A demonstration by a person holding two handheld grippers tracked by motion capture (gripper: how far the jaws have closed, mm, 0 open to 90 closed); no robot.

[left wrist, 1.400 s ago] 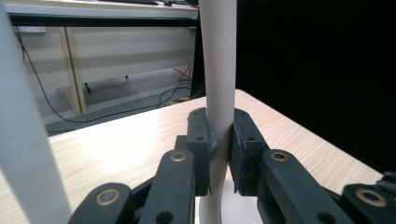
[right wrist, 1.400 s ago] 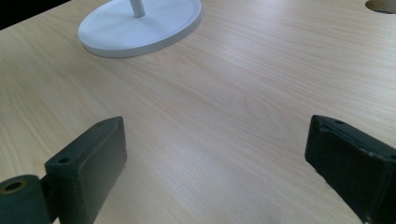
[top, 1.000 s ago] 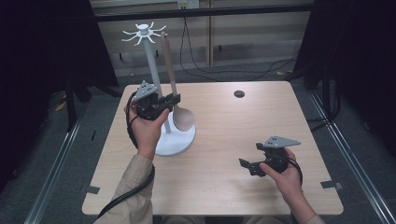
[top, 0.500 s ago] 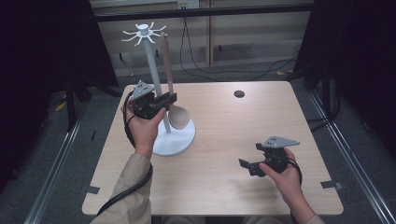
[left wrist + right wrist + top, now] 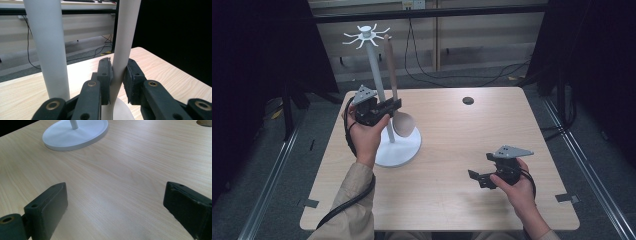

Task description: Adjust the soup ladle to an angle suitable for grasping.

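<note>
Left tongs (image 5: 392, 106) are clamped on the wooden spoon (image 5: 398, 107) handle, up at about 10 o'clock on the table (image 5: 452, 200), right beside the white stand (image 5: 384, 127). Right tongs (image 5: 479, 179) sit wide apart and empty down at 4 o'clock, near the table top.

Left gripper view: pads pinch the spoon handle (image 5: 122, 50), with the stand's pole (image 5: 50, 47) just at 9 o'clock of it.

Right gripper view: bare light wood table (image 5: 120, 175) between the spread jaws, stand base (image 5: 75, 133) at 11 o'clock.

My guess is the spoon's being hung on or lifted off the hooks; next it needs a careful straight lift. Dark room, cables on the floor behind.
</note>
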